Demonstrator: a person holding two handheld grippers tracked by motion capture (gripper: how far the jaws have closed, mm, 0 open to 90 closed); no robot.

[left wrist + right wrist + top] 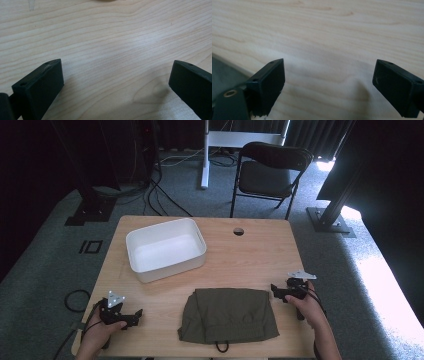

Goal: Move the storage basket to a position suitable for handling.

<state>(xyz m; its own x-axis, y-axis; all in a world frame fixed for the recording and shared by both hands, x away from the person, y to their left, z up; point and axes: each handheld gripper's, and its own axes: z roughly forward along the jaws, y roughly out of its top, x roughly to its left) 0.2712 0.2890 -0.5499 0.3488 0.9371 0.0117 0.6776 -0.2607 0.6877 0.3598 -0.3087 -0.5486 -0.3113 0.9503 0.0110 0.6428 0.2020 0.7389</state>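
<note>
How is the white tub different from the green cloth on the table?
The white tub is stiff, stands up with walls and is hollow; the green cloth is soft and lies flat, folded. The tub is bright white, the cloth dark olive. The tub sits farther back, the cloth near the front edge. Both rest on the wooden table.

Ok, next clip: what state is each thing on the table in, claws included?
Olive green fabric garment: folded flat at the table's near edge, untouched.
White plastic rectangular bin: upright, empty.
Left claw: open, nothing between its jaws, left of the garment.
Right claw: open, holding nothing, beside the garment's right edge.
Black folding chair: unfolded, vacant, beyond the table.
</note>
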